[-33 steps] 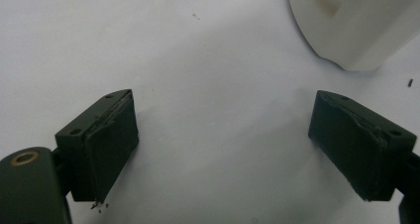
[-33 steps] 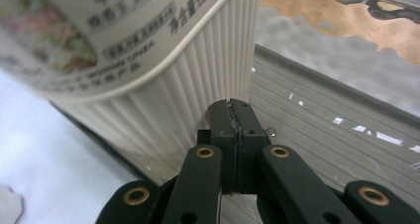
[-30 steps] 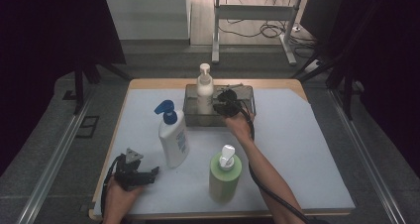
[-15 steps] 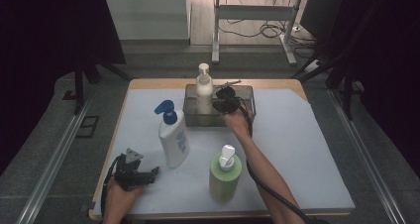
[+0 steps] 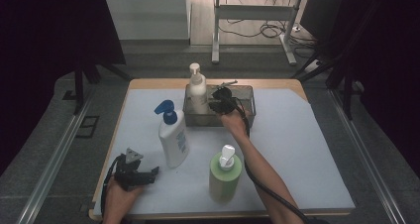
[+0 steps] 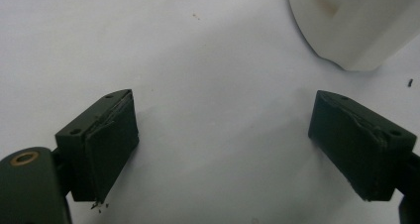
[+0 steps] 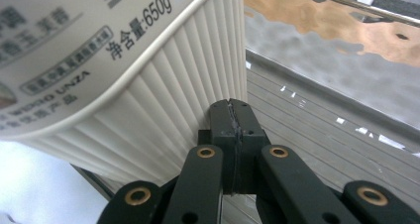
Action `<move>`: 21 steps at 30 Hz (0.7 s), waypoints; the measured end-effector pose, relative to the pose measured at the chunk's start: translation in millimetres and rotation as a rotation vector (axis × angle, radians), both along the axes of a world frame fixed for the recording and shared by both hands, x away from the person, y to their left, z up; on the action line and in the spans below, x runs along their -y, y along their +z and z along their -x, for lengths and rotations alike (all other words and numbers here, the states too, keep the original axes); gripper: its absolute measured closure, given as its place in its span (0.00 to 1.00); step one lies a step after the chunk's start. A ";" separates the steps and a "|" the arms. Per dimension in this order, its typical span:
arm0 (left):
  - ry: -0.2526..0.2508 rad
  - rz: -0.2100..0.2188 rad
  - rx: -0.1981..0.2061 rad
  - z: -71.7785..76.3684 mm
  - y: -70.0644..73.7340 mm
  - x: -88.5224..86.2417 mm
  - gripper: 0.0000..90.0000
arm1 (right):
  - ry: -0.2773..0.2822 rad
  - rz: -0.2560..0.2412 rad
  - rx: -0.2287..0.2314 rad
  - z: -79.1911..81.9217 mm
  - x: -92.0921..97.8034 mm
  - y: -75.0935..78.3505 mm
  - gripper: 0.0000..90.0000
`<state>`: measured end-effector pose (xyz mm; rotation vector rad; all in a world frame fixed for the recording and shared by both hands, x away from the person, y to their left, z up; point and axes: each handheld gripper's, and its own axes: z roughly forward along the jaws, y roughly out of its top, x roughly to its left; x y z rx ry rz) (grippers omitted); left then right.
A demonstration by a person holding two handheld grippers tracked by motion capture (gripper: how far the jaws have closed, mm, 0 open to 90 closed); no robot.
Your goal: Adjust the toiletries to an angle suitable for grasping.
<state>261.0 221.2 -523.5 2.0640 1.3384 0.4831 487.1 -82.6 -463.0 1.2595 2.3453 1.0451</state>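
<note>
The right tongs (image 7: 233, 120), clenched on nothing, press beside the cream bottle (image 5: 197, 89) standing in the metal basket (image 5: 247, 96), while the left tongs (image 6: 223, 144) rest released on the table (image 5: 307, 149).

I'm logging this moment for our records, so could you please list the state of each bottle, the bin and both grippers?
Cream pump bottle: upright, standing inside the bin.
Clear bin: upright on the table's far side, holding one bottle.
White bottle with blue pump: upright on the table.
Green bottle: upright on the table.
Left gripper: open, holding nothing, low over the table.
Right gripper: shut, empty, beside the cream bottle.
</note>
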 end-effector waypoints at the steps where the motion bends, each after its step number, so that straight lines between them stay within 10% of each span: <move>1: 0.000 0.000 0.000 0.0 0.0 0.0 0.13 | 0.004 0.002 0.001 0.1 -0.7 -0.1 1.00; 21: -0.001 -0.002 0.001 -0.1 0.0 -0.1 0.13 | 0.006 0.029 0.005 1.3 -5.1 0.1 1.00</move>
